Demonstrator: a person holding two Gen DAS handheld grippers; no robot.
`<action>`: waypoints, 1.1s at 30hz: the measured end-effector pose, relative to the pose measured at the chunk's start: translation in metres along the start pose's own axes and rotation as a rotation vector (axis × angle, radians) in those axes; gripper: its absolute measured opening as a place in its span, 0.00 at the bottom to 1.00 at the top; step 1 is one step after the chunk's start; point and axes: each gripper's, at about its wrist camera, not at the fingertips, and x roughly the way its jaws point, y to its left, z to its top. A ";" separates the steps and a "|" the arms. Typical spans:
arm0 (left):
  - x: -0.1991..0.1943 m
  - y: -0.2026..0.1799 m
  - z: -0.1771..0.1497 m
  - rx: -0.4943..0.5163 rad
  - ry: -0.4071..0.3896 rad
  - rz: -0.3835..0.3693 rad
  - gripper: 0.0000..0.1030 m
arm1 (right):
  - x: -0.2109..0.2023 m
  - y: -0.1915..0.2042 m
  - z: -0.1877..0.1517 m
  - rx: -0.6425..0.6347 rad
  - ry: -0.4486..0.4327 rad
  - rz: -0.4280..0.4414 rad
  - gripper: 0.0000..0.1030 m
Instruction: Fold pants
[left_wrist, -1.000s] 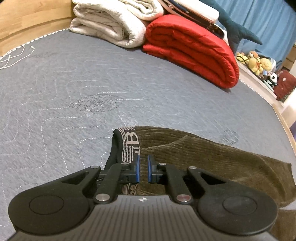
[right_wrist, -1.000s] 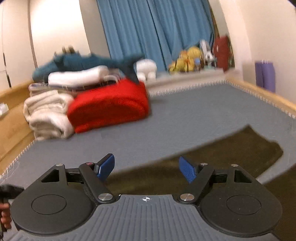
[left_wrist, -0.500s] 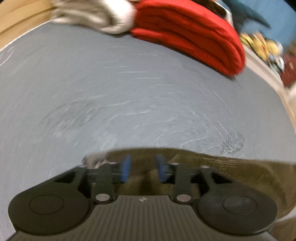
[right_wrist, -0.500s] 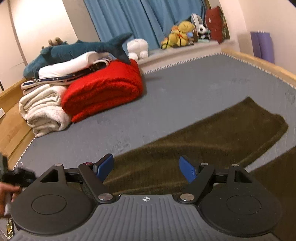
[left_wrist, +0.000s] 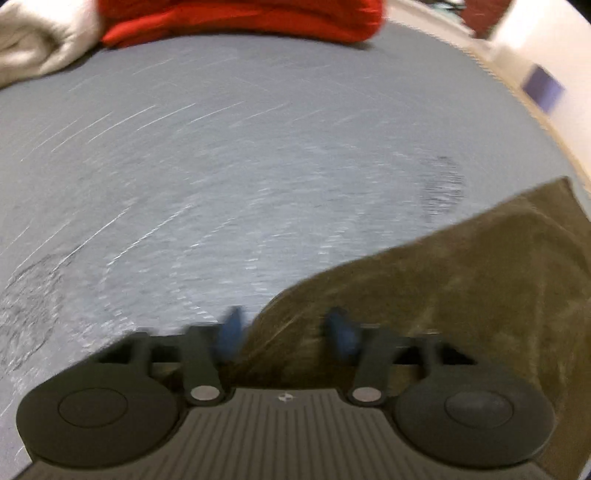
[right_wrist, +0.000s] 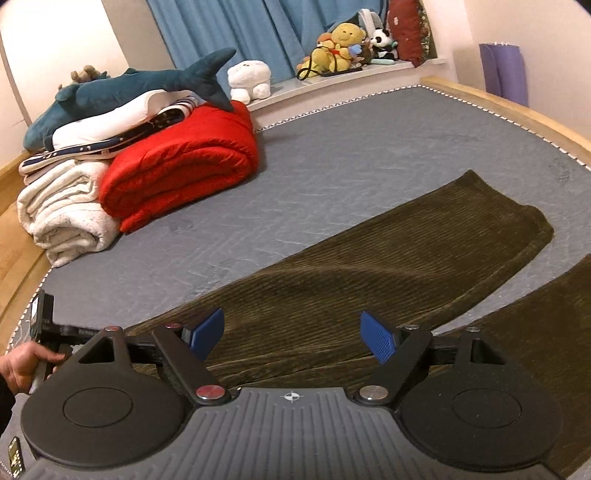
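Dark olive corduroy pants (right_wrist: 388, 266) lie flat on the grey mattress (right_wrist: 369, 147), one leg stretching to the far right, the second leg (right_wrist: 535, 332) at the right edge. In the blurred left wrist view the pants (left_wrist: 443, 295) fill the lower right. My left gripper (left_wrist: 286, 330) is open and empty over the pants' left edge. My right gripper (right_wrist: 293, 334) is open wide and empty just above the upper part of the pants. The left gripper's handle and the hand (right_wrist: 26, 363) show at the far left of the right wrist view.
A folded red blanket (right_wrist: 181, 166) and a rolled white blanket (right_wrist: 62, 218) sit at the far left of the mattress, with a stuffed shark (right_wrist: 122, 88) on top. The wooden bed frame (right_wrist: 498, 107) runs along the right. Plush toys (right_wrist: 332, 40) stand on the sill.
My left gripper has opened, let go of the waistband, and swung right over the pants. My right gripper has stayed open and tilted down toward the pants.
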 end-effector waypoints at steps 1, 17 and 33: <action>-0.005 -0.005 -0.001 0.031 -0.013 0.030 0.16 | 0.000 -0.001 0.000 0.004 -0.002 -0.004 0.80; -0.171 -0.144 -0.139 0.088 -0.196 0.130 0.07 | -0.013 -0.011 -0.006 0.080 -0.038 -0.017 0.80; -0.157 -0.147 -0.203 -0.183 -0.075 -0.028 0.29 | -0.014 -0.028 -0.015 0.112 -0.015 -0.049 0.80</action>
